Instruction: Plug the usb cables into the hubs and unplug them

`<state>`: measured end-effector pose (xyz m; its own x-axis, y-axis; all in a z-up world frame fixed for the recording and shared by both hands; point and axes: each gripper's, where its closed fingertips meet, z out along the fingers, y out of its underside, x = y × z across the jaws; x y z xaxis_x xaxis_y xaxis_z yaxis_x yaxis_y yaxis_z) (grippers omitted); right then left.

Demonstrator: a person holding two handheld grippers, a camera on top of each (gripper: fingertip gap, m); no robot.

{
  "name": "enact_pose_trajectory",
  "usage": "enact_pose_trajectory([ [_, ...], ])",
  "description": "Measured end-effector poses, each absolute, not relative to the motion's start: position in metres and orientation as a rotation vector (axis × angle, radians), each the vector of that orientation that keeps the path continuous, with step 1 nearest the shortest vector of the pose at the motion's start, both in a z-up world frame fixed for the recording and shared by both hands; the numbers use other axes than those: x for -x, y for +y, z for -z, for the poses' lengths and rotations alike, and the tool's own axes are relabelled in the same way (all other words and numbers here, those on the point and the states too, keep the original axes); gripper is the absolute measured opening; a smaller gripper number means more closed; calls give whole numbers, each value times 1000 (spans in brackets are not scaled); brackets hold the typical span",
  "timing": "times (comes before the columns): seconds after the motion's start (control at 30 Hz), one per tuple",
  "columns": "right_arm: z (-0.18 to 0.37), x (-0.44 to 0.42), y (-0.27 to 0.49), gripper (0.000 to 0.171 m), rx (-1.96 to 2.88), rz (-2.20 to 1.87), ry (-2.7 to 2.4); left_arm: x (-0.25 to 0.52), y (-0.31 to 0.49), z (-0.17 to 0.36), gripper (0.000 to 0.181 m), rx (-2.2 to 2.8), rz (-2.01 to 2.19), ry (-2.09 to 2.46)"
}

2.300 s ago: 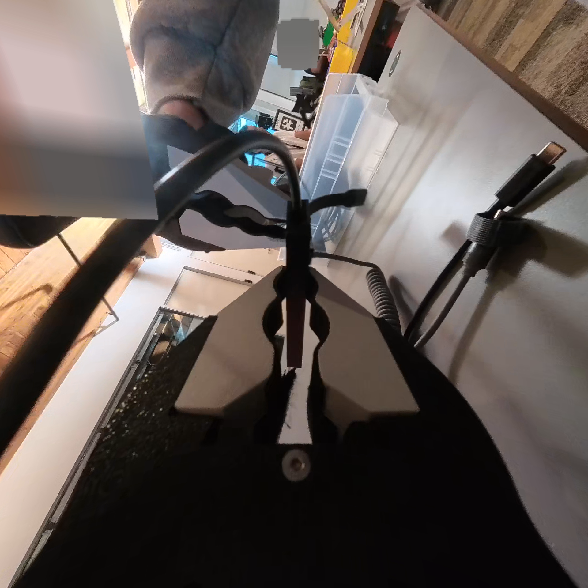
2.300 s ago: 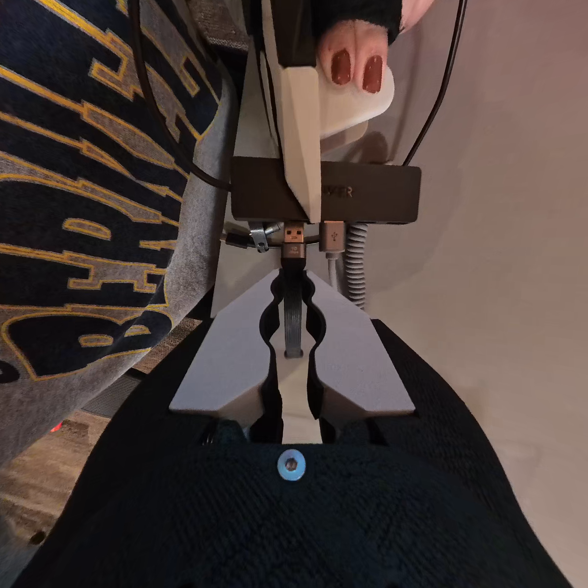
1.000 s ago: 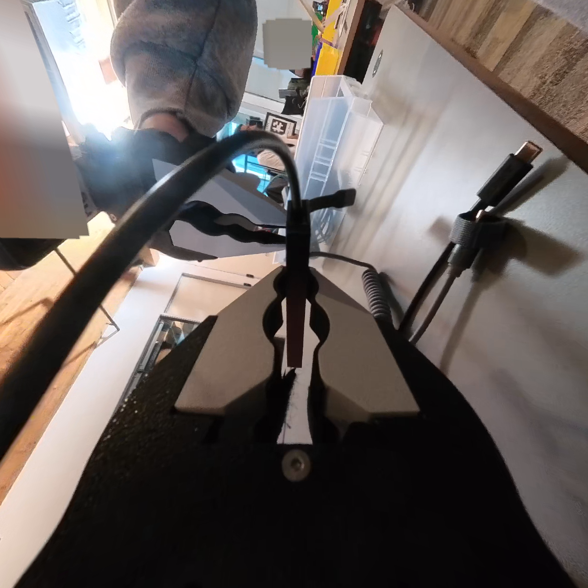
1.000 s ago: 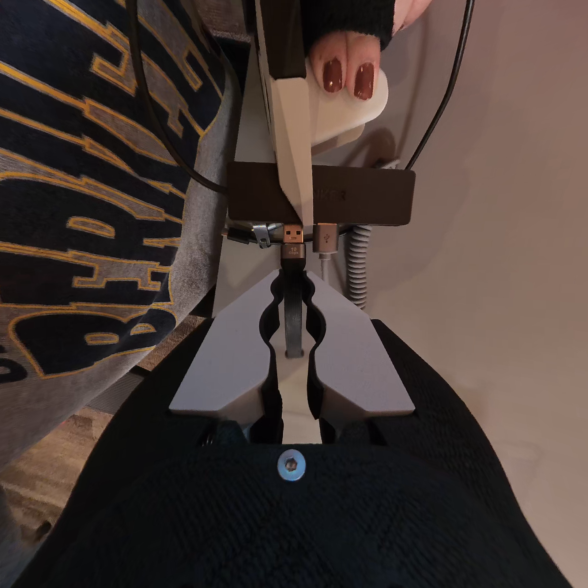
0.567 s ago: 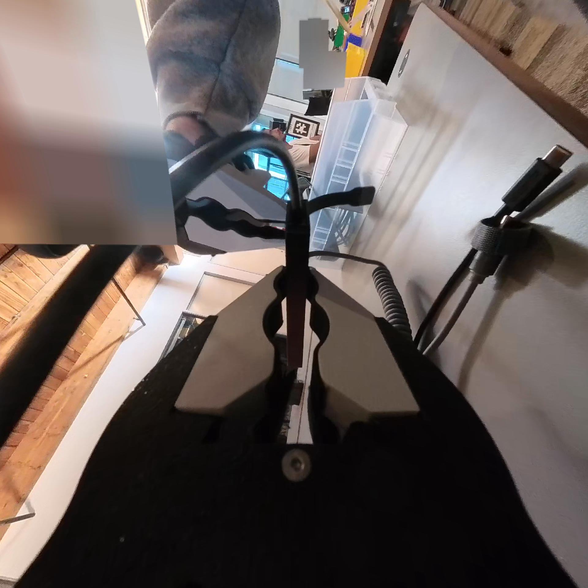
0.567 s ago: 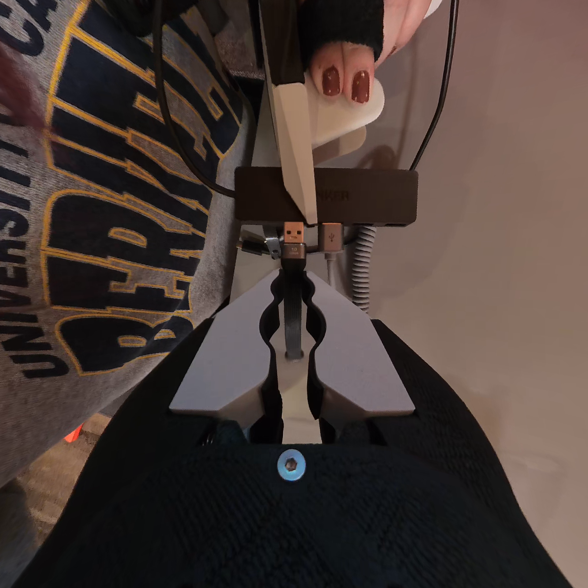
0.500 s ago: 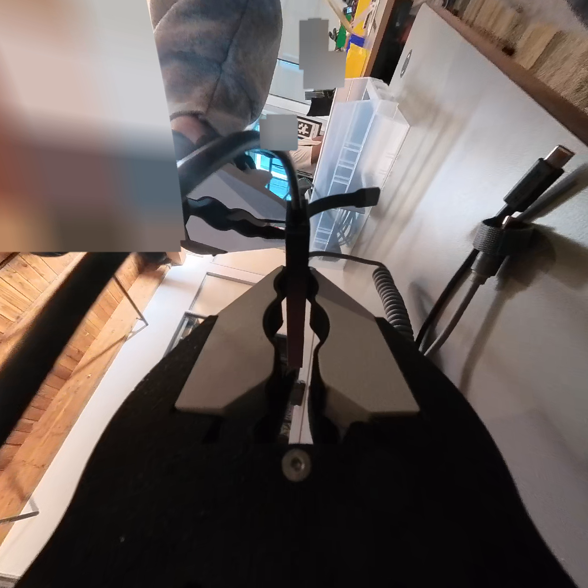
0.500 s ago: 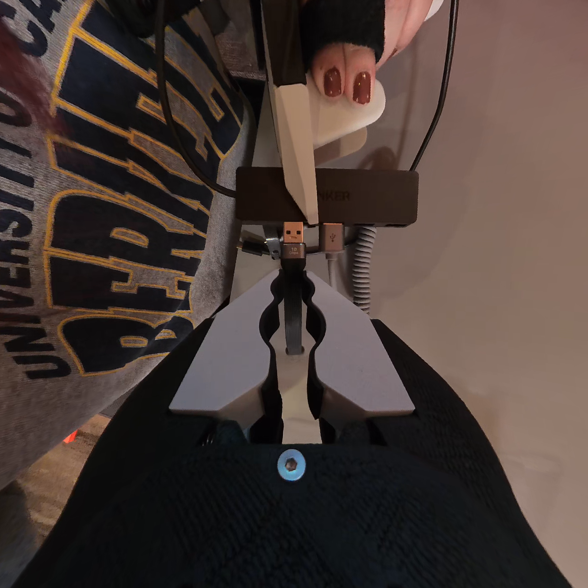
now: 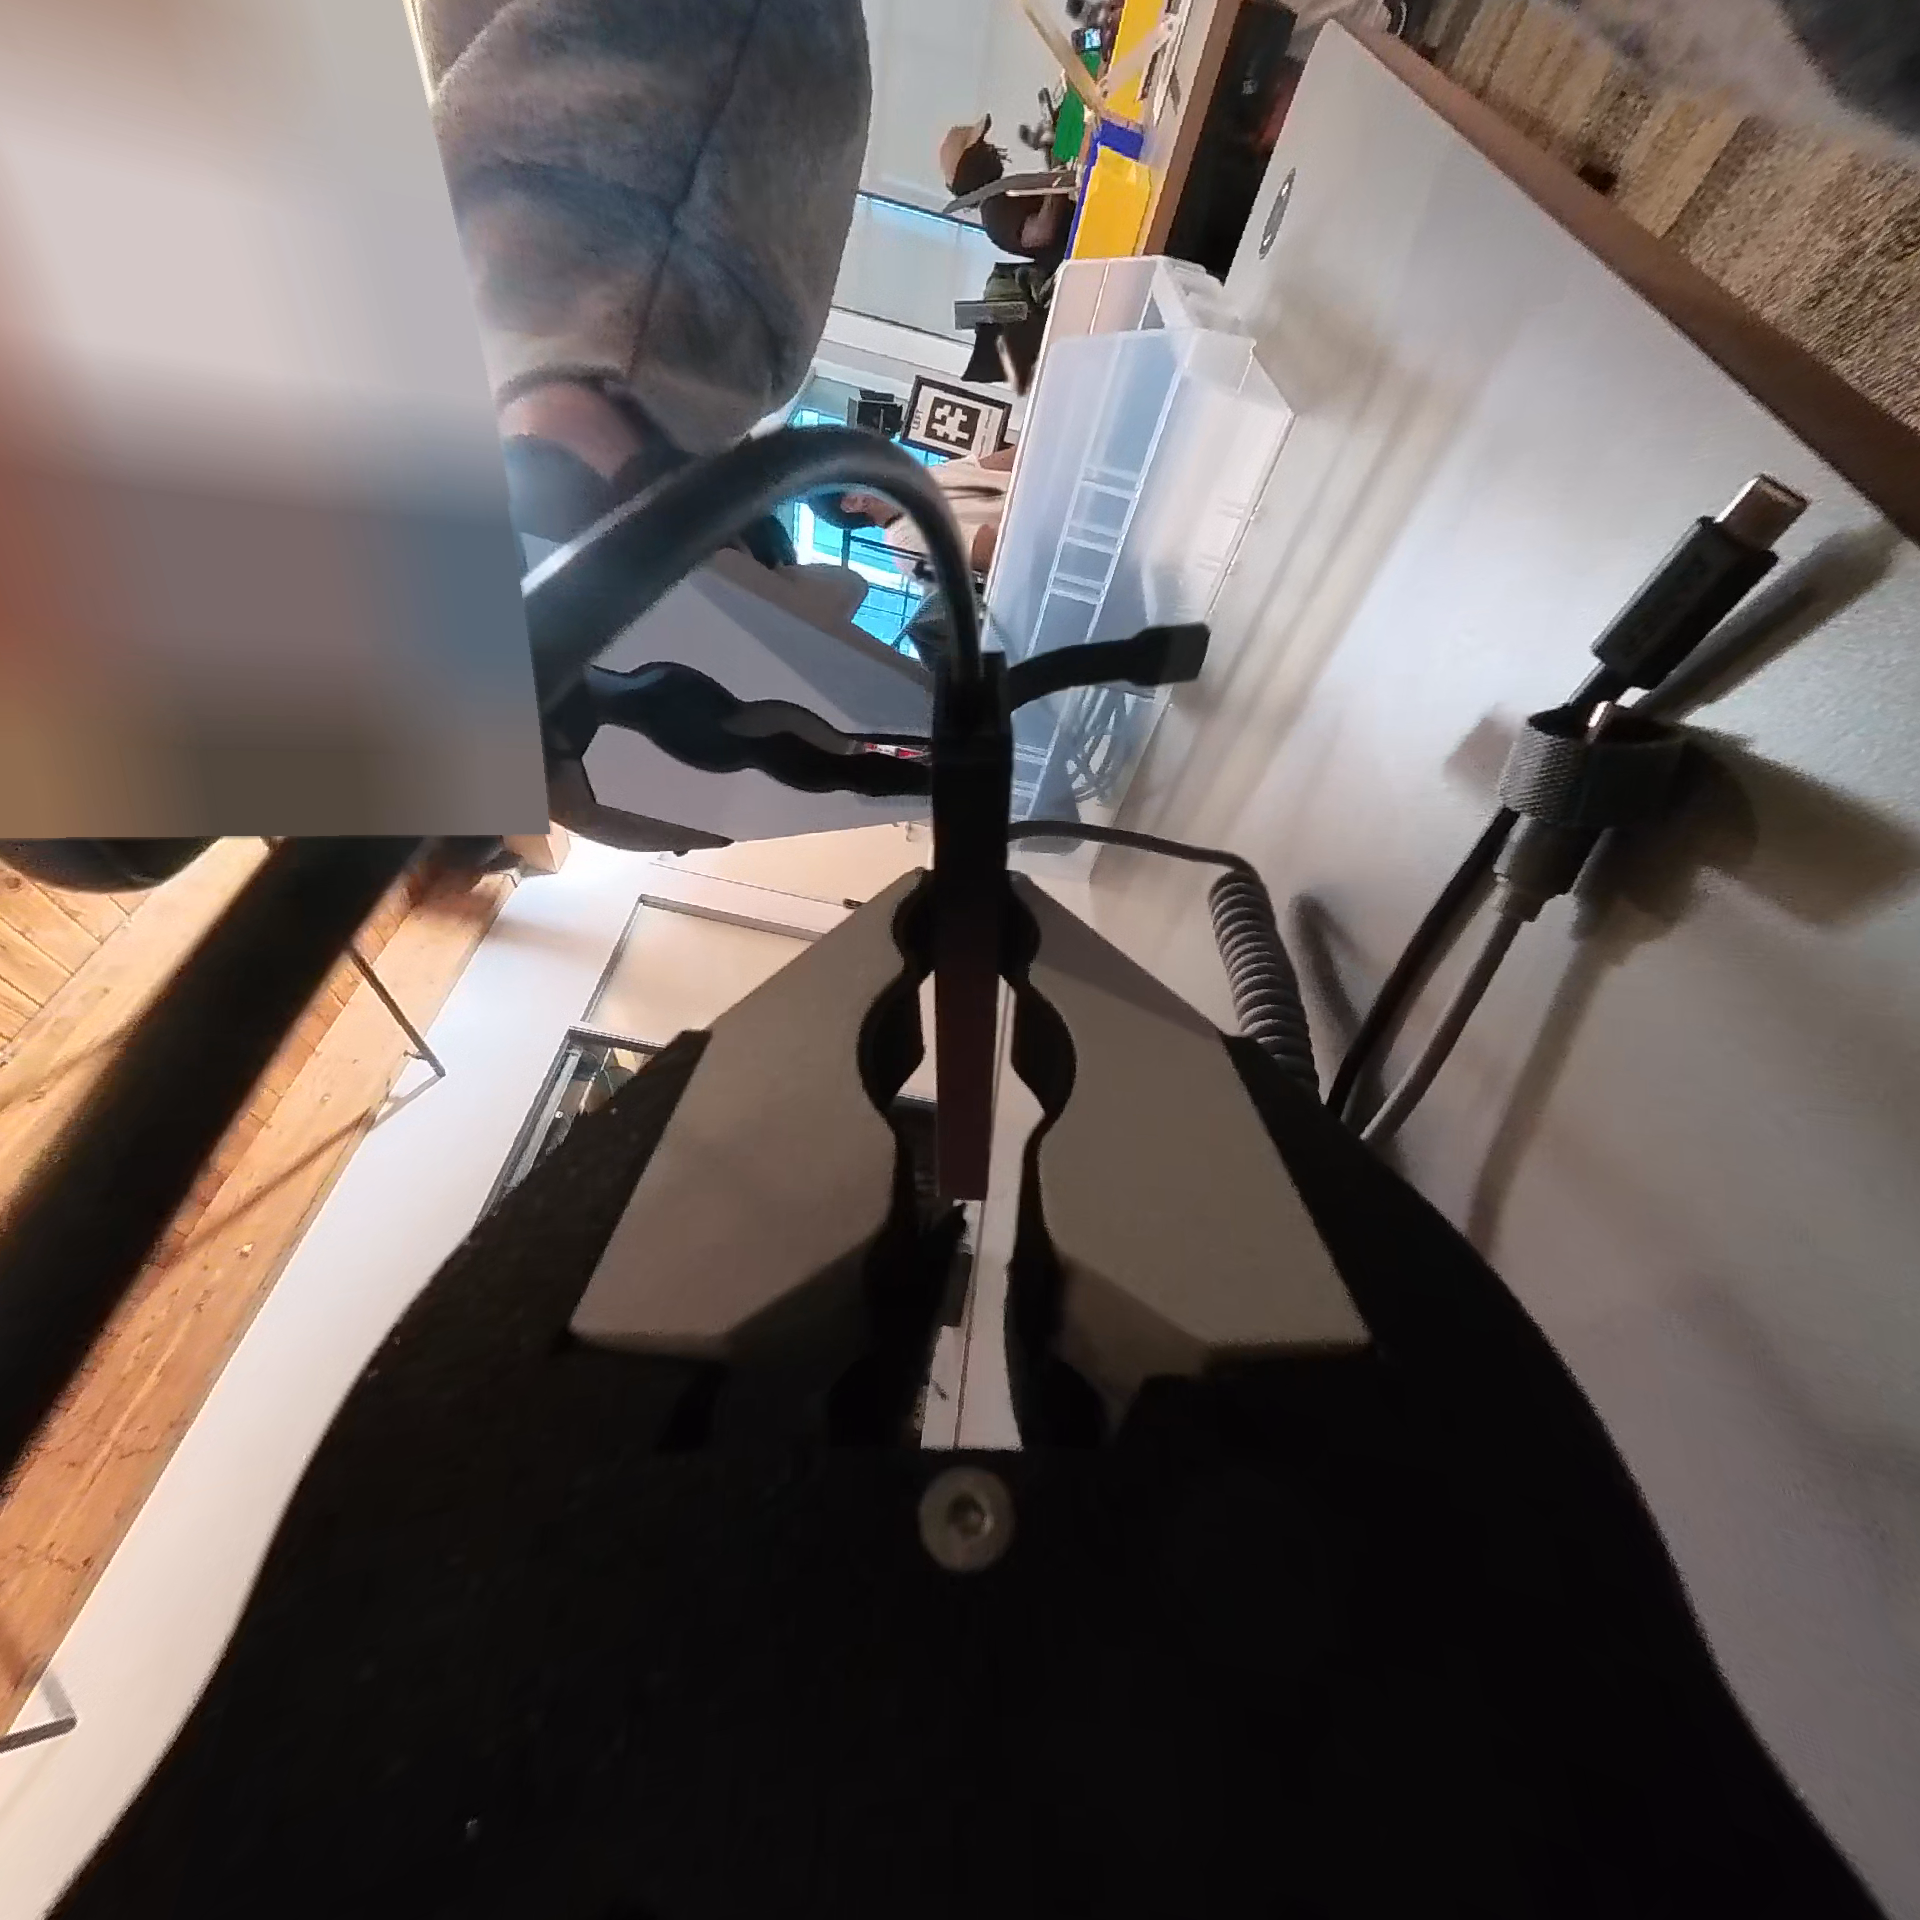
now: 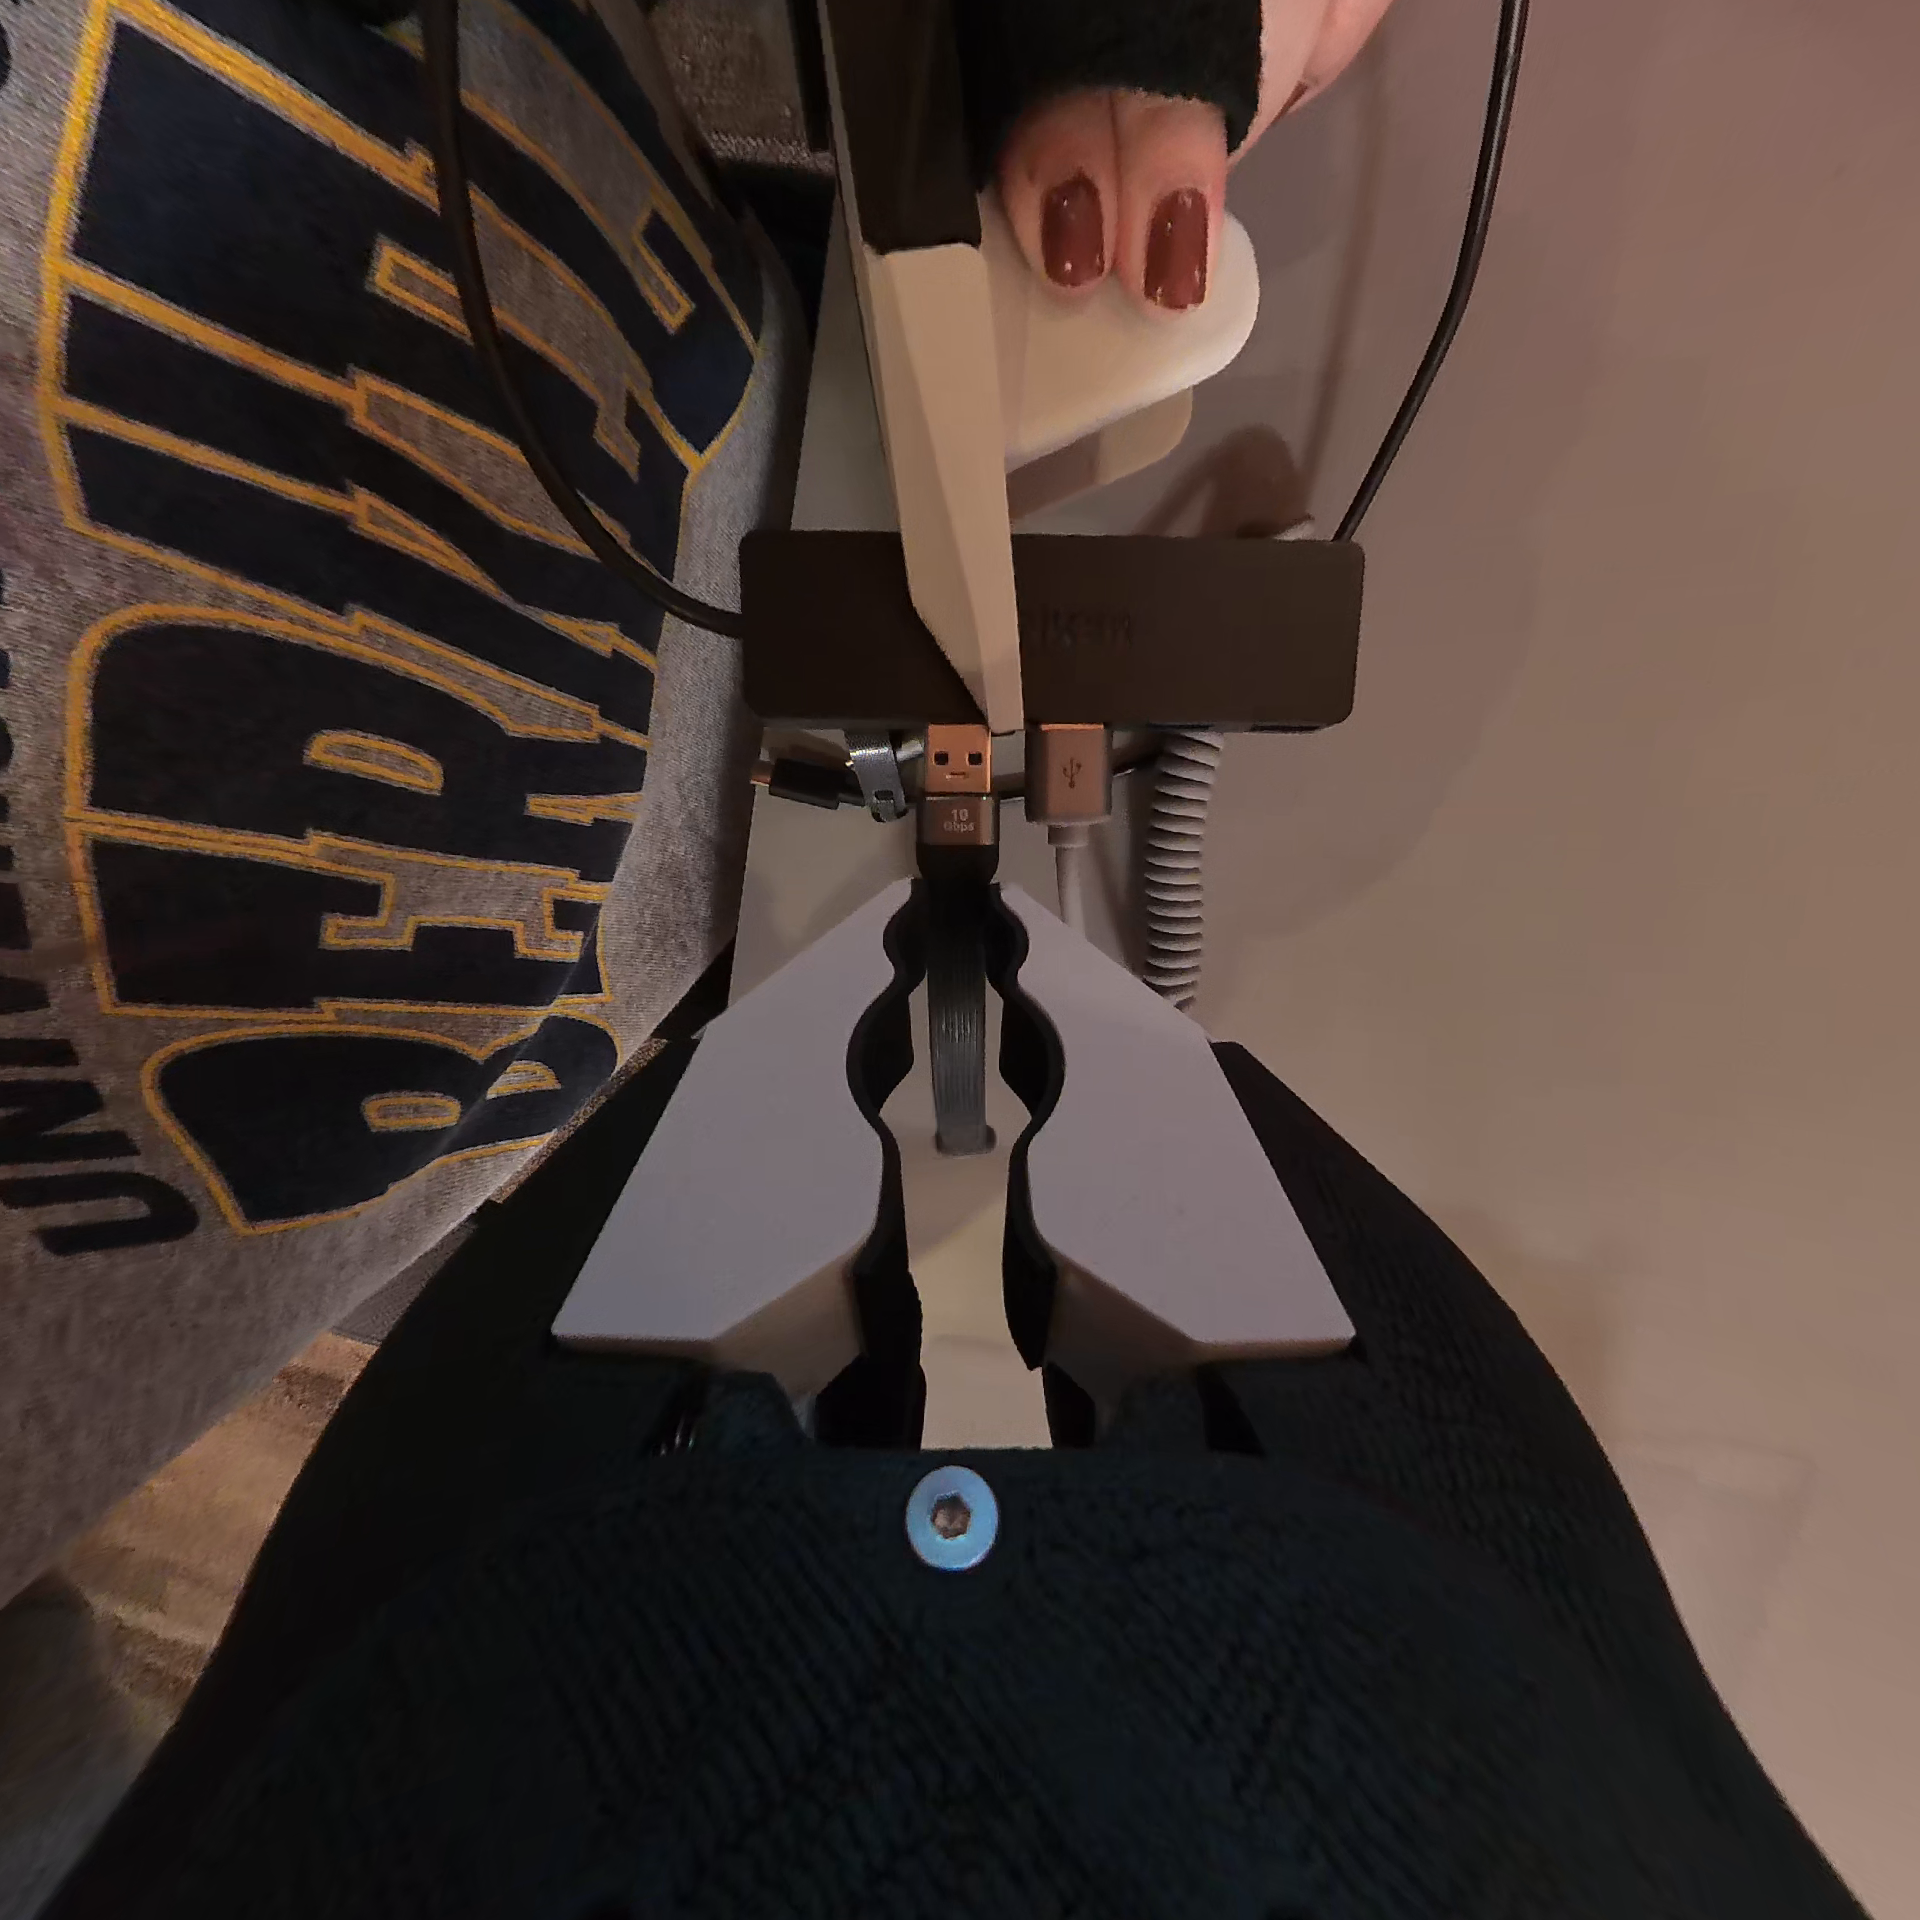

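Right at the hub [image 10: 1195, 623], the right gripper [image 10: 961, 914] pinches the flat bendy cable [image 10: 961, 1039] behind its hard plug [image 10: 958, 764], the best place to hold, while the left gripper [image 9: 966, 914] squeezes the light, stiff hub edge-on.

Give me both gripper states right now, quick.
Left gripper: shut on the flat dark rectangular USB hub, held edge-on.
Right gripper: shut on the flat grey ribbed USB cable, plug at the hub's edge.
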<state>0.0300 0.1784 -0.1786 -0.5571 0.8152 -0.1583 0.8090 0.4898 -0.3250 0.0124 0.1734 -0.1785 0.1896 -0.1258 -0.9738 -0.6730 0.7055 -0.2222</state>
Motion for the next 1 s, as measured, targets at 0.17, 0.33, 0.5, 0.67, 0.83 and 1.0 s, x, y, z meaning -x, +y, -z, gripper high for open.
enact_pose_trajectory([
  [0.17, 176, -28, 176, 8, 1497, -630, -2676, -14, 172, 183, 8, 740, -423, 1380],
  [0.33, 182, -27, 174, 8, 1525, -688, -2649, -14, 173, 182, 8, 750, -418, 1368],
  [0.5, 189, -24, 176, 7, 1518, -739, -2574, -11, 175, 183, 8, 779, -416, 1369],
  [0.67, 188, -17, 177, 7, 1542, -840, -2476, -10, 179, 187, 8, 827, -392, 1372],
  [0.83, 191, -10, 190, 9, 1496, -866, -2284, -1, 193, 188, 8, 908, -359, 1322],
  [1.0, 179, -18, 220, 71, 1449, -746, -1966, 27, 232, 192, 8, 1278, -161, 1136],
])
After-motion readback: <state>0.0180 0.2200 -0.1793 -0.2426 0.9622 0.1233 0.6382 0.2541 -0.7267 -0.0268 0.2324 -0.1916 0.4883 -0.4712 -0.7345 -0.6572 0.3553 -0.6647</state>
